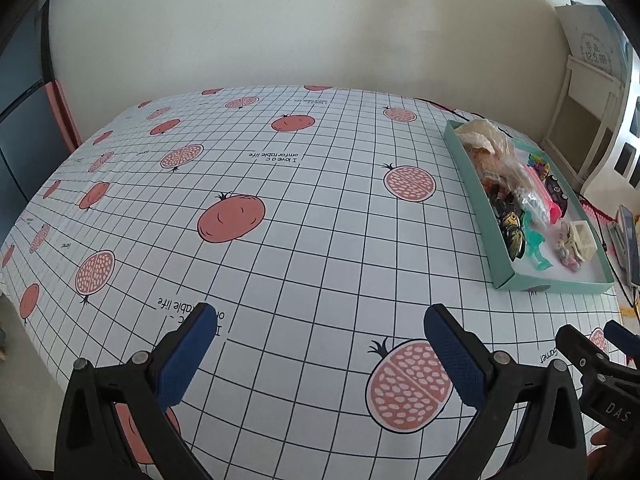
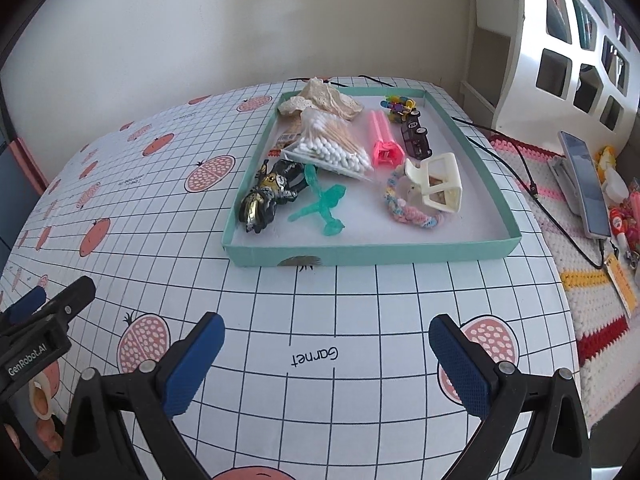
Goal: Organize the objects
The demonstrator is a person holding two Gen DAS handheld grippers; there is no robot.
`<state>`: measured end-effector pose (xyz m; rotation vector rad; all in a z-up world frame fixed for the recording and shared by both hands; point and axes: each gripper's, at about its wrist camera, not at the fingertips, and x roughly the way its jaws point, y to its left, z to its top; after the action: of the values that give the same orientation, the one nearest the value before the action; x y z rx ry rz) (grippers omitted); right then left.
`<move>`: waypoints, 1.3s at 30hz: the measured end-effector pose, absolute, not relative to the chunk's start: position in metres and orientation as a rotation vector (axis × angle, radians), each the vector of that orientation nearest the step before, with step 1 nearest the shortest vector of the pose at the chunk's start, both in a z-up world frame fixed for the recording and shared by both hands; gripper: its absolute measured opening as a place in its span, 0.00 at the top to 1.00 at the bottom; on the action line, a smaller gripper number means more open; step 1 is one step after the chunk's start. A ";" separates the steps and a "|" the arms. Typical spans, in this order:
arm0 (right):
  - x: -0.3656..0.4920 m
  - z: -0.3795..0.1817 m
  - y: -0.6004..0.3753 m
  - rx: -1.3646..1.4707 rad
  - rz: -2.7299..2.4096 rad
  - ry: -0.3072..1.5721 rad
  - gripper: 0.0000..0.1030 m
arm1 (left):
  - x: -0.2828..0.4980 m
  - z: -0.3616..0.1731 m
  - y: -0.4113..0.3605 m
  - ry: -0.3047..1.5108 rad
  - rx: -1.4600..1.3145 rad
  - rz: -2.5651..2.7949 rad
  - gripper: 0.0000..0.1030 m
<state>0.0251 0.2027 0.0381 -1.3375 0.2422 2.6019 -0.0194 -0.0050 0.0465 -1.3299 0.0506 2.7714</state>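
Note:
A teal tray (image 2: 372, 251) sits on the table's far right; it also shows in the left wrist view (image 1: 556, 282). In it lie a bag of cotton swabs (image 2: 332, 144), a lace cloth (image 2: 324, 98), a black-gold figure (image 2: 268, 196), a teal plastic toy (image 2: 324, 208), a pink clip (image 2: 386, 148), a cream hair claw (image 2: 438, 182), a pastel braided ring (image 2: 408, 212), a black toy car (image 2: 416, 138) and a small colourful toy (image 2: 398, 104). My right gripper (image 2: 326, 360) is open and empty, in front of the tray. My left gripper (image 1: 320, 356) is open and empty over bare cloth.
The table wears a grid cloth with pomegranate prints (image 1: 280, 208). A phone (image 2: 584, 184) with a cable, a crocheted mat (image 2: 592, 320) and small items lie right of the table. A white shelf (image 2: 568, 48) stands at the back right. A wall is behind.

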 end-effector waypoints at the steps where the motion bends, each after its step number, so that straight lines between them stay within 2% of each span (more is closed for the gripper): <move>1: 0.025 0.037 0.202 -1.339 2.597 0.233 0.00 | -0.020 0.045 -0.005 0.054 -1.337 2.769 0.00; 11: 0.022 0.015 0.208 -1.376 2.546 0.252 0.00 | -0.024 0.023 -0.004 0.115 -1.420 2.746 0.00; 39: 0.019 0.000 0.216 -1.358 2.470 0.216 0.00 | -0.029 -0.002 -0.005 0.060 -1.484 2.686 0.00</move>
<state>0.0187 0.2155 -0.0002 -1.3581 0.2156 2.4698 -0.0287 -0.0051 -0.0022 -1.4841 0.0596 2.6865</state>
